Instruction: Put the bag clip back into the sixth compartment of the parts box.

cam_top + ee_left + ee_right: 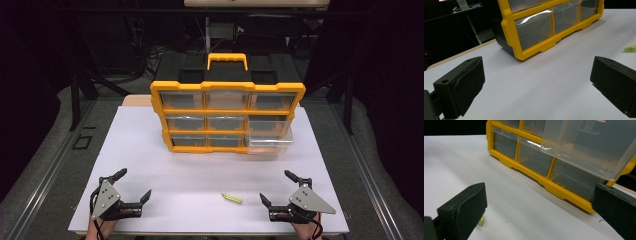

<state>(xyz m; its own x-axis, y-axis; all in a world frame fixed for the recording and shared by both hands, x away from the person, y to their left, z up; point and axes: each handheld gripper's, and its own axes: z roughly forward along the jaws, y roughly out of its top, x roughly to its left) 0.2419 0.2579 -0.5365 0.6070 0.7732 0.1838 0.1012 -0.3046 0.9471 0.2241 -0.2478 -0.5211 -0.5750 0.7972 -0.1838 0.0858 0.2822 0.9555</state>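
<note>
Organizer: a yellow-framed plastic drawer cabinet [227, 117] with a moulded handle stands at the back of the matte white table [150, 150].
Drawer: one clear, glossy drawer [270, 136] at mid-right juts out, pulled open.
Piece: a small, slim yellow-green part [232, 198] lies near the front edge, just left of the right gripper.
Left gripper [134, 185]: blocky black jaws spread wide, empty.
Right gripper [274, 187]: jaws wide, empty.

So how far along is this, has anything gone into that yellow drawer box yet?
One clear drawer in the organizer already stands pulled out. Nothing is in hand: left gripper and right gripper rest open. The small yellow-green piece still lies on the table, probably to go in.
</note>
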